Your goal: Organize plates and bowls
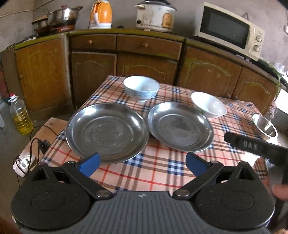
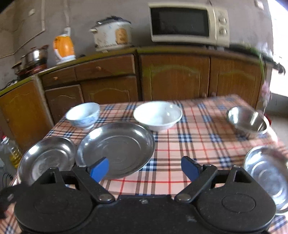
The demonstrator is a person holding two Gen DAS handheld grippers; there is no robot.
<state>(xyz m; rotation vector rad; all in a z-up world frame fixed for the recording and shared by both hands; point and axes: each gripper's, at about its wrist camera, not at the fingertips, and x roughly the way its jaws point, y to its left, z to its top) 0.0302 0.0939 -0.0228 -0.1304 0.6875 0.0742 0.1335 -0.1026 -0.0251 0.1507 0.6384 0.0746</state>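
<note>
Two steel plates lie side by side on the plaid table: the left plate (image 1: 107, 133) (image 2: 47, 158) and the right plate (image 1: 180, 126) (image 2: 117, 147). Behind them stand a blue-patterned white bowl (image 1: 141, 88) (image 2: 83, 114) and a plain white bowl (image 1: 208, 105) (image 2: 158, 114). A steel bowl (image 1: 264, 126) (image 2: 247, 122) sits far right; another steel bowl (image 2: 266, 174) sits near right. My left gripper (image 1: 143, 165) is open and empty, hovering just before the plates. My right gripper (image 2: 145, 170) is open and empty over the cloth; its body (image 1: 255, 145) shows in the left wrist view.
The table (image 1: 162, 172) has a plaid cloth. Wooden cabinets (image 1: 147, 59) stand behind it, bearing a microwave (image 1: 228, 30), a rice cooker (image 1: 154, 16), an orange kettle (image 1: 100, 14) and a pot (image 1: 61, 16). An oil bottle (image 1: 19, 115) and a power strip (image 1: 24, 163) are on the floor at left.
</note>
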